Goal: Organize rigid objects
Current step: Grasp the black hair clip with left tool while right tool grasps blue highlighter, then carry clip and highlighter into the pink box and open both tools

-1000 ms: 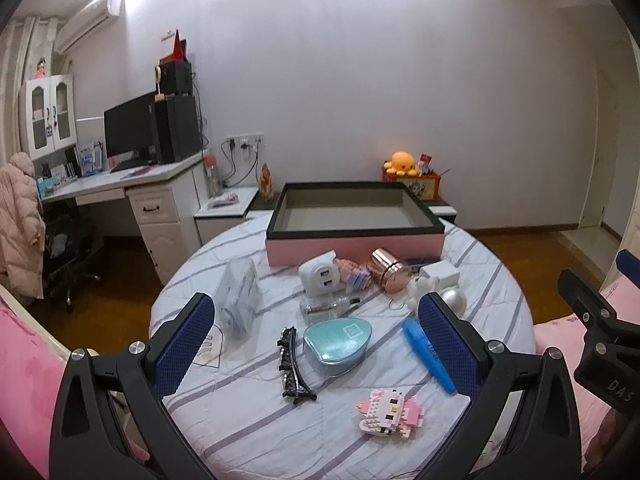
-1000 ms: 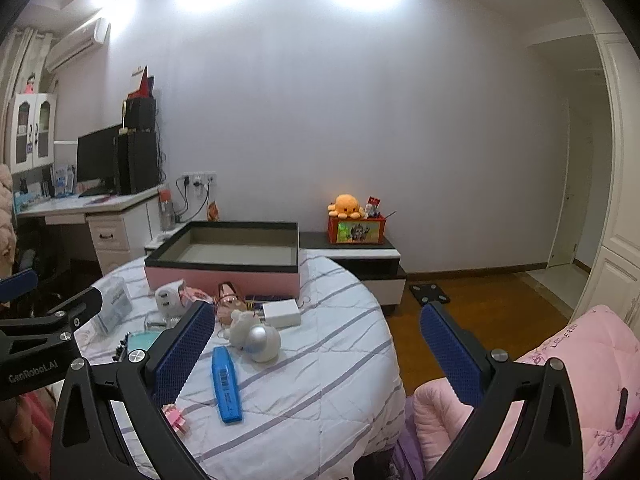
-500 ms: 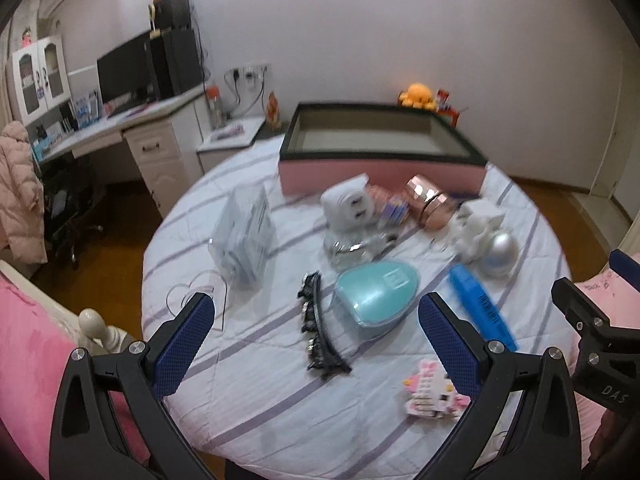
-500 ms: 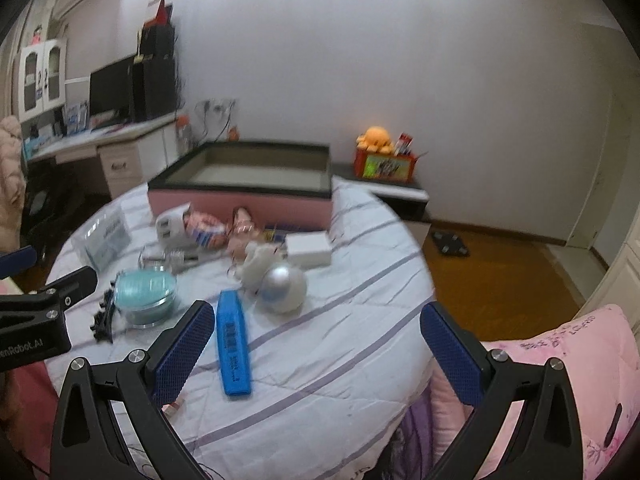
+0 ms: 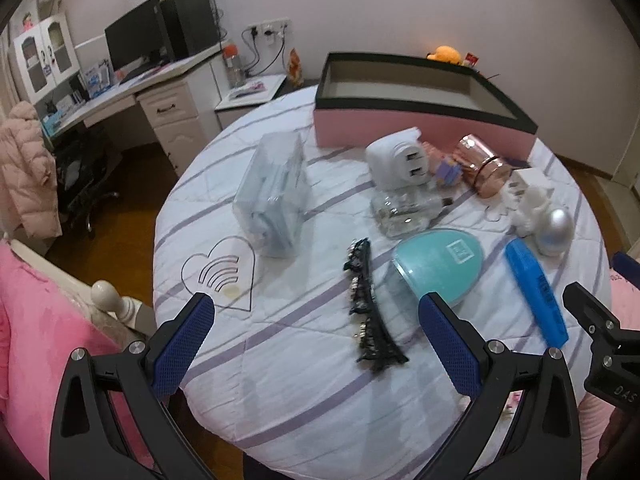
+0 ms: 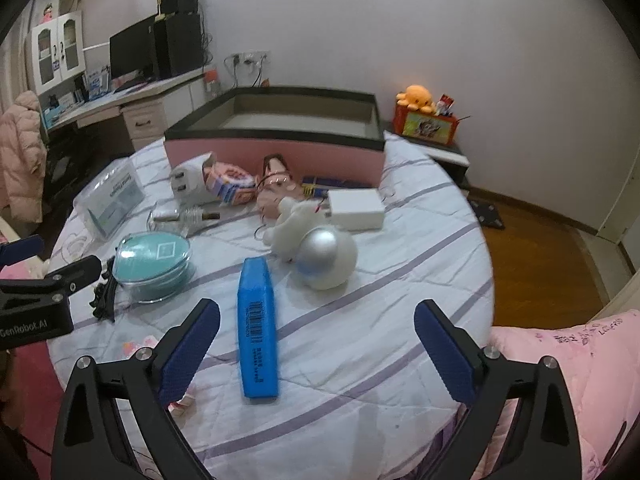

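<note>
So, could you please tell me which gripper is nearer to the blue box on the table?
Right. The right gripper hovers open with the blue box lying just ahead between its fingers. The left gripper is off to the box's left, facing the black hair clip.

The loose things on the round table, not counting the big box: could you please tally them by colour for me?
Blue: 1, the blue case.
Teal: 1, the teal oval case.
Black: 1, the black hair clip.
White: 2, the white plug adapter and the white box.
Total: 5; the remaining clutter is too mixed to sort.
</note>
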